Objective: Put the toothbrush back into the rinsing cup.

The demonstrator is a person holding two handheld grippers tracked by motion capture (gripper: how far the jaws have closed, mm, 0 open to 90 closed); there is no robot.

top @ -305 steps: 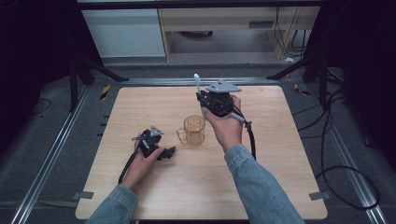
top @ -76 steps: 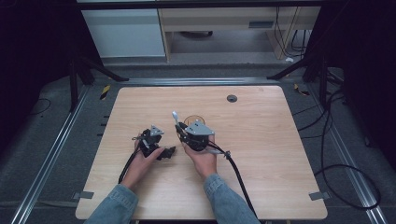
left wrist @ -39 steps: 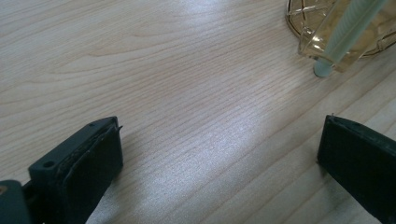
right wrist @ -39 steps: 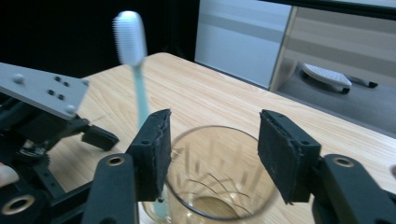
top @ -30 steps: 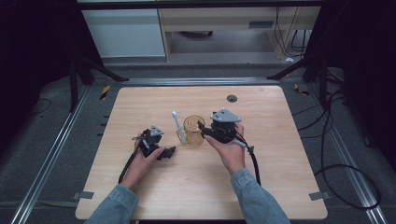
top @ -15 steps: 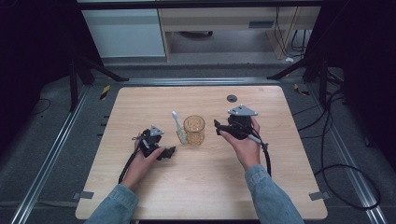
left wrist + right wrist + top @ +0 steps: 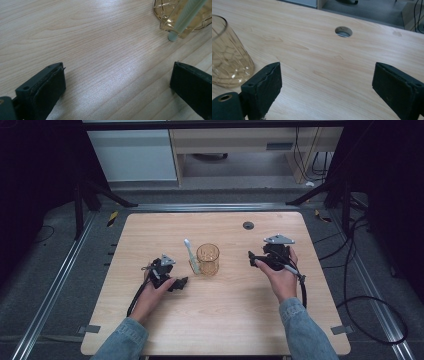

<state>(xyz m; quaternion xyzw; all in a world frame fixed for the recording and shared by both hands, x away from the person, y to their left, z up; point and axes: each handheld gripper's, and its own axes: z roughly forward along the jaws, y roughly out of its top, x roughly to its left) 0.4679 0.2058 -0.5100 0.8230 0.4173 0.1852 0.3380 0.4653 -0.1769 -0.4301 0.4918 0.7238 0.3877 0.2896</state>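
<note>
Jaws of my right gripper (image 7: pixel 254 258) have just been opening and stand wide with nothing between them; my left gripper (image 7: pixel 181 283) gapes empty too. No legible writing. Since a second ago my right hand moved away from the amber glass (image 7: pixel 208 259), mid-table; the pale toothbrush (image 7: pixel 191 256) now leans against it. Right gripper view adds the table's cable hole (image 7: pixel 343 31).

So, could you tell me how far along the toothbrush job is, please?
Done: the toothbrush leans on the amber glass, handle end on the table. In hand: nothing; the right gripper has just been opening, empty. Left gripper is open. Nothing obvious remains.
</note>
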